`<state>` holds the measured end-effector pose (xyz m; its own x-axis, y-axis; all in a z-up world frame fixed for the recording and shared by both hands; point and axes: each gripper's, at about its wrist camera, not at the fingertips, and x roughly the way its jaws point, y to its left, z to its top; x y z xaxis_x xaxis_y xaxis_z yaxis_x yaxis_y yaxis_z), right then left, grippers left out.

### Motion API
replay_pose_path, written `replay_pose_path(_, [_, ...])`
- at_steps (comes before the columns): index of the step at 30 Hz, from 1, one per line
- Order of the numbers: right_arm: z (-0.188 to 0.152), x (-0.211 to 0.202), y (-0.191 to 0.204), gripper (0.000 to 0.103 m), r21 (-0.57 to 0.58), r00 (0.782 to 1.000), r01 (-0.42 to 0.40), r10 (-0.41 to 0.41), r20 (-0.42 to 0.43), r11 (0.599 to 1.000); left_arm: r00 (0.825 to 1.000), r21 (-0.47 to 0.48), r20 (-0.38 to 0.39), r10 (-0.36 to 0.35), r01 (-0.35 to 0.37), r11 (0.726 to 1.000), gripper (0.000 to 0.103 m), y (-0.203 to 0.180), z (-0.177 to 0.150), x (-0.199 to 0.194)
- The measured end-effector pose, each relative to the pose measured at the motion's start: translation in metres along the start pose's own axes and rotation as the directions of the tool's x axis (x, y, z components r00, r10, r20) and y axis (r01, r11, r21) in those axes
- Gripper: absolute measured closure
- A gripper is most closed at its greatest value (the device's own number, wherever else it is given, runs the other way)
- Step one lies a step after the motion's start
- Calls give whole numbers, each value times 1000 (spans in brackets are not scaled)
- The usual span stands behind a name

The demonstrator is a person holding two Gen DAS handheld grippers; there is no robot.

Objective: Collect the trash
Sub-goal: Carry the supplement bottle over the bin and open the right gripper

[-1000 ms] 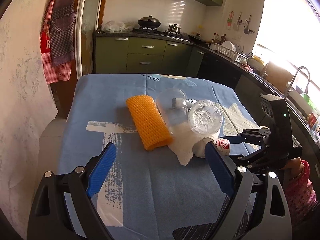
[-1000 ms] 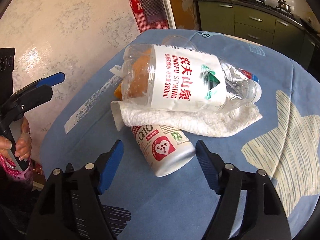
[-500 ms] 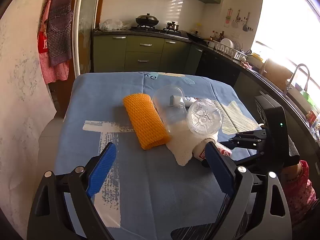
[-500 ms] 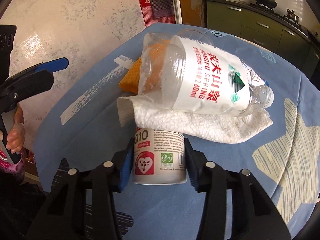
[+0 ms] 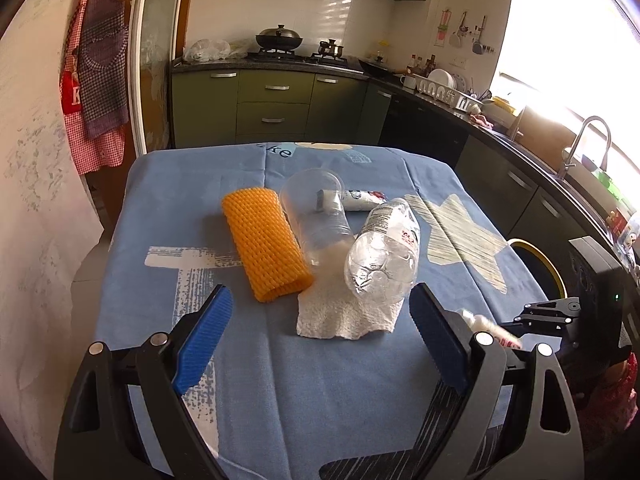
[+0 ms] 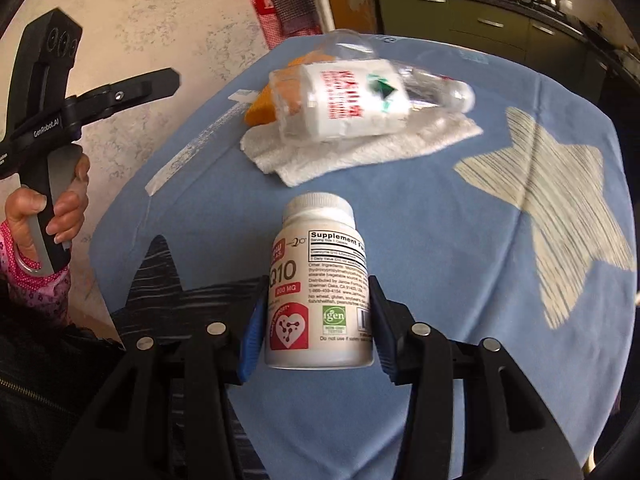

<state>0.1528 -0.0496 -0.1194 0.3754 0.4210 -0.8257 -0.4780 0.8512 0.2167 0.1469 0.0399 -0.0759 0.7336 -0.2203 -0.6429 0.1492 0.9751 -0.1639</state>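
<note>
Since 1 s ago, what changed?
The right gripper closed its jaws on the white supplement bottle, pulled it from under the paper towel and drew it back toward the table's near edge. The left gripper stayed open and empty. The water bottle, orange mesh sleeve and clear cup kept their places.

Black tool (image 6: 316, 320), blue ribbed pads (image 5: 202, 336), silver screws, pink floral sleeve (image 6: 34, 276)

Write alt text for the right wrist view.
The right gripper clamps a white supplement bottle above a blue tablecloth. Behind it a clear water bottle lies on a white paper towel. At left, a hand holds the open left gripper.
</note>
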Motion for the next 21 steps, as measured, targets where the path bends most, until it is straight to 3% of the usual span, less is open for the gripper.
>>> replay_pose_path(3, [-14,-32,-49,58,139,992,113,-121,47,984,1000,18,13,-6,6,1000,14,-7,3,-2])
replay_pose_path(6, [-33,-69,-112,58,320,955,258,-290,56,912,1000,38,7,-11,11,999,14,-15,6,-1])
replay_pose_path(11, [-64,-100,-208,58,509,846,482,-531,-58,713,1000,55,2,-17,17,998,14,-28,10,1])
replay_pose_path(13, [-76,-104,-240,58,552,782,558,-614,-102,619,1000,64,1,-18,18,998,14,-33,11,2])
replay_pose_path(16, [-91,-107,-272,49,624,722,599,-676,-149,502,1000,81,-4,-13,14,997,14,-39,11,7])
replay_pose_path(19, [-108,-120,-277,45,723,739,510,-668,-91,466,1000,91,-20,-19,20,996,14,-44,12,13])
replay_pose_path(21, [-116,-120,-271,37,746,736,489,-673,-75,452,999,105,-36,-24,28,994,14,-48,12,19])
